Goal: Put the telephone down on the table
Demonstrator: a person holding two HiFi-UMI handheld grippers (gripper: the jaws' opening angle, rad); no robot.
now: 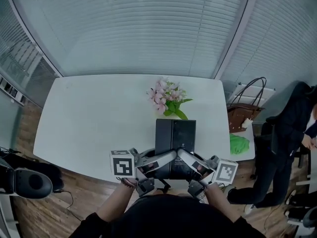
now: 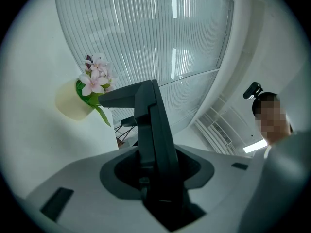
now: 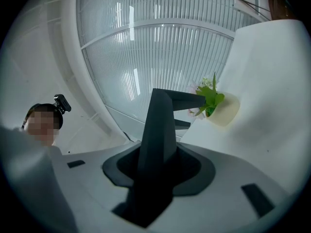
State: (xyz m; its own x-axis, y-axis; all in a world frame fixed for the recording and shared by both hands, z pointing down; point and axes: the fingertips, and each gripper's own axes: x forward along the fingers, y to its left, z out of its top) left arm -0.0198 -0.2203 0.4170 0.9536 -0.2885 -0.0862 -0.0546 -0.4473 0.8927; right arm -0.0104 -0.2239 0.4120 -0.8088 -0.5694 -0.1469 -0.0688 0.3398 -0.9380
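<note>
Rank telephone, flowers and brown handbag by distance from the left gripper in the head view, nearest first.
1. telephone: clamped in the left gripper, directly ahead of it.
2. flowers: beyond the telephone, on the table.
3. brown handbag: farthest, past the table's right edge.

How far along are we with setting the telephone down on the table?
Done: the telephone is over the near edge of the white table, in front of the flowers. In hand: the left gripper and the right gripper each clamp its near end. Left: lower it flat (I cannot tell if it touches yet), then open both grippers and draw back.
</note>
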